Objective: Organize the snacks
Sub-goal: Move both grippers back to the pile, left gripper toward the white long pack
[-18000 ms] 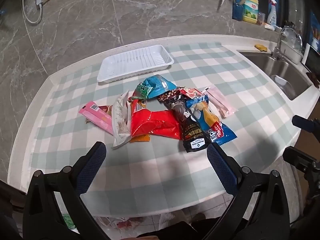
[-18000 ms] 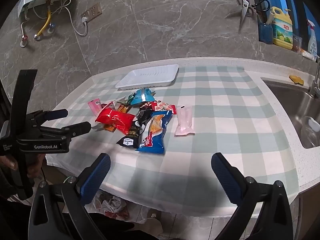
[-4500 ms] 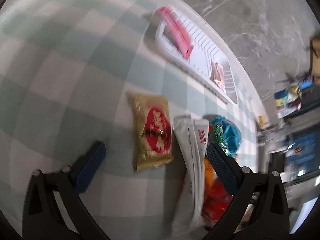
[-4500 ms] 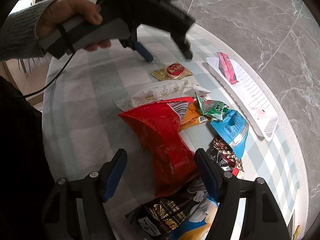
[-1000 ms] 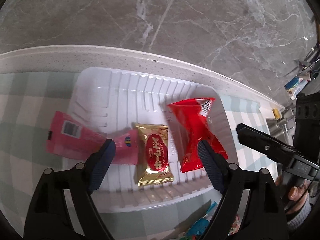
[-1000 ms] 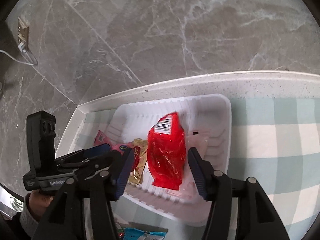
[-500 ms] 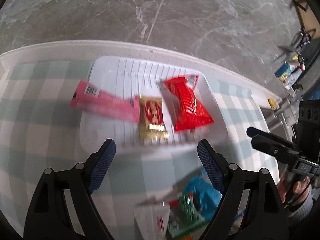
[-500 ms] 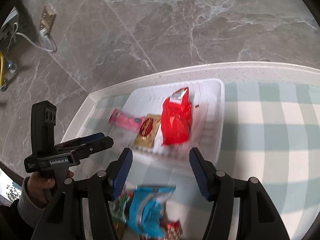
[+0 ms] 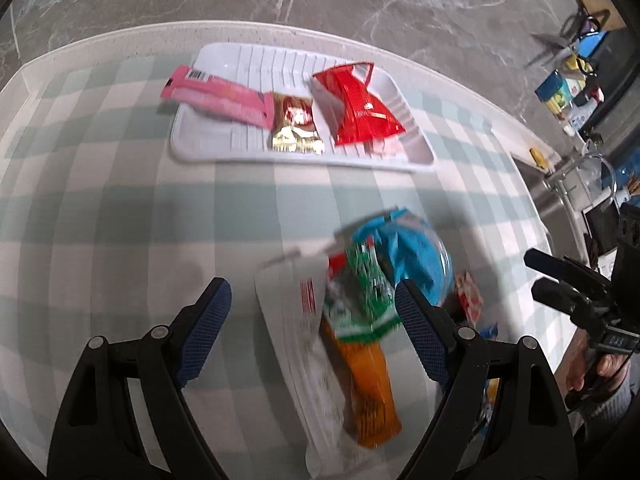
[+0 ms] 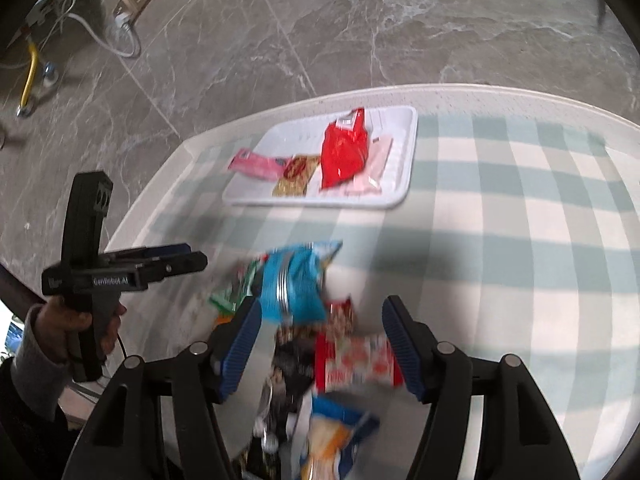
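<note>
The white tray [image 9: 416, 152] [image 10: 408, 160] at the back of the table holds a pink bar [image 9: 216, 96], a gold packet [image 9: 294, 124], a red bag [image 9: 360, 108] and a pale pink packet [image 10: 374, 168]. Nearer me lies the blurred snack pile: a blue bag [image 9: 412, 248] [image 10: 292, 276], a green packet [image 9: 364, 280], an orange packet [image 9: 368, 372] and a white packet [image 9: 296, 320]. My left gripper [image 9: 310, 292] [image 10: 196, 254] hovers open over the pile and holds nothing. My right gripper [image 10: 322, 308] [image 9: 532, 274] is over the pile too. Its jaws are opening and the pads press on nothing.
A green-and-white checked cloth [image 9: 100, 200] covers the table. A faucet and sink [image 9: 580, 168] lie at the right, with bottles [image 9: 560, 92] behind them. The marble wall carries a socket [image 10: 132, 4]. A red-and-white packet [image 10: 360, 360] and a dark packet [image 10: 288, 364] lie in the pile.
Both grippers have drawn back from the tray to above the snack pile. The tray now looks smaller and farther away. The red bag stays in the tray, and the right jaws stand wider.
</note>
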The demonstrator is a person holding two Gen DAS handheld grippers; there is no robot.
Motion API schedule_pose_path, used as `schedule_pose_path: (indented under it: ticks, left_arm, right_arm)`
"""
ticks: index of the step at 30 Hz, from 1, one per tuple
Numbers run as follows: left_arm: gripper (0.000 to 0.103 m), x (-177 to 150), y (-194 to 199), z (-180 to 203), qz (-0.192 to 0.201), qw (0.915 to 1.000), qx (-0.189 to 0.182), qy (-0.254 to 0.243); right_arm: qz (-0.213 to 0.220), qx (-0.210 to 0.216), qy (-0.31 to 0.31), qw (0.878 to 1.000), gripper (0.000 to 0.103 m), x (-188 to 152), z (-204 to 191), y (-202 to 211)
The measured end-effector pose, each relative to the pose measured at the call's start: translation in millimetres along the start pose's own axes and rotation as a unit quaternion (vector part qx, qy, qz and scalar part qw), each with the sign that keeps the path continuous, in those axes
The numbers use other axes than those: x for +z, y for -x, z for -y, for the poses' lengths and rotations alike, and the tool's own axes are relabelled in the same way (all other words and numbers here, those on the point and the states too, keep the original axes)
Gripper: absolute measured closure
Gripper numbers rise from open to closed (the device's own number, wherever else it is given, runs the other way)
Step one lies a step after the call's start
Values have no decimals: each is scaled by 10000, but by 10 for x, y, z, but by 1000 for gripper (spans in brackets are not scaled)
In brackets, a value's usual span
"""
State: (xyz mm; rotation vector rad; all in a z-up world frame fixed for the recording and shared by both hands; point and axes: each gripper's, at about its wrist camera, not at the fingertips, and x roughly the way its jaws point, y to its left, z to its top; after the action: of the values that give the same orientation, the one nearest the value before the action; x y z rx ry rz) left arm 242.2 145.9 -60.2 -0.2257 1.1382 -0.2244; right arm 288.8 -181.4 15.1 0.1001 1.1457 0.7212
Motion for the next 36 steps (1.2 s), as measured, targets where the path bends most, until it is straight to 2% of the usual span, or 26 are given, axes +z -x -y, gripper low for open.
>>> schedule_pose_path:
  ticks: [3, 12, 23, 26, 28, 30, 31, 33, 35, 36]
  left_arm:
    - [20, -166, 41, 10, -78, 10000, 25, -24]
    - [20, -386, 14, 39, -267, 9995, 148, -101]
    - [20, -532, -162, 1, -478, 9982, 333, -126]
    - [20, -538, -201, -37, -485, 9982, 340, -72]
    - [22, -535, -227, -41, -503, 9984, 236, -81]
    - [29, -532, -247, -23, -497, 9984, 227, -168]
    - [38, -530, -269, -17, -506, 9984, 164, -183]
    - [47, -526, -298, -31, -523, 9985, 6, -131]
    - [69, -514, -329, -45, -524, 9985, -10, -124]
    - [69, -511, -332, -46, -512, 9986, 4, -157]
  right_arm:
    - [-91, -100, 44, 9999, 37, -182, -29, 37]
    - [-556, -559, 208, 9967, 36, -697, -116, -31]
    - [-819, -814, 264, 9930, 36, -900, -178, -129]
    - [-868, -862, 300, 9920, 38, -913, -198, -163]
    - [-910, -889, 322, 9914, 44, -925, -211, -189]
    - [-952, -936, 323, 9905, 58, -934, -212, -220]
    - [-975, -958, 315, 9901, 60, -945, -204, -235]
    - [-928, -961, 315, 9905, 65, -950, -198, -230]
    - [-908, -889, 261, 9915, 67, -948, -179, -219]
    - [-898, -847, 220, 9921, 71, -944, -162, -213]
